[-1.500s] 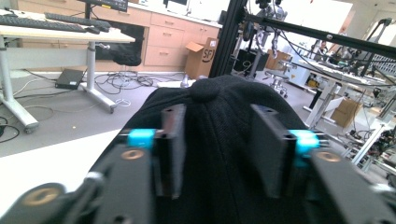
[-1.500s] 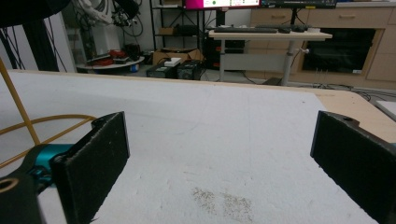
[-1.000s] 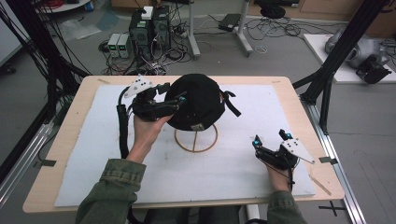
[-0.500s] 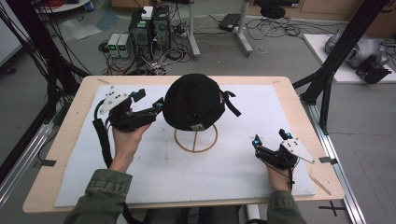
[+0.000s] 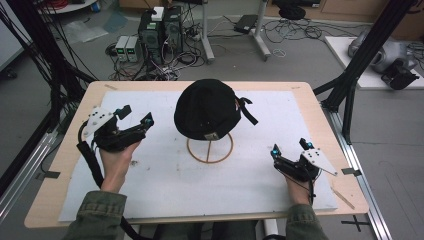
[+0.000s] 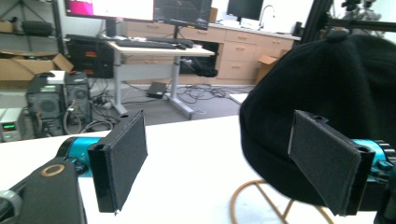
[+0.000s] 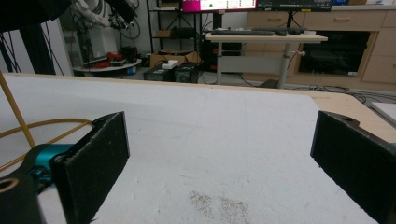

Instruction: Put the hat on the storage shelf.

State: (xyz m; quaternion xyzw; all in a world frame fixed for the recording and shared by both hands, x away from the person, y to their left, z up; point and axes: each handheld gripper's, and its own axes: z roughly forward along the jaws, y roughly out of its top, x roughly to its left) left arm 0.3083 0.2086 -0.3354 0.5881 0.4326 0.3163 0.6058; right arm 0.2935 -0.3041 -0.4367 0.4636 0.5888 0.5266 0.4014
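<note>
White sheeting covers the wooden tabletop (image 5: 300,90), with computer boxes and tangled cables on the floor at the far side. Near the middle of it stands a thin wire stand (image 5: 210,148), and on top of that sits the black cap (image 5: 207,110), crown up, its strap dangling off the right side.

A second ago the left gripper (image 5: 135,117) was right up against the cap's left side. Now it has drawn away to the left and sits well apart from the cap, hovering over the sheet, jaws pointing back toward it. Those jaws have just been opening, and nothing lies between them; in the left gripper view the cap (image 6: 327,107) fills the right side beyond the far pad, not gripped (the yellow hoop of the stand peeks out below).

The cap looks much as it did, perhaps turned a touch, and it holds on the stand without help.

Over at the near right, the right gripper (image 5: 290,150) has not stirred. It rests low on the sheet, jaws spread wide and empty, with bare white sheet between them in its own view and a sliver of the stand's wire (image 7: 16,112) at the left.

My reading: the cap has been set on its stand and let go, so the placing looks done.
</note>
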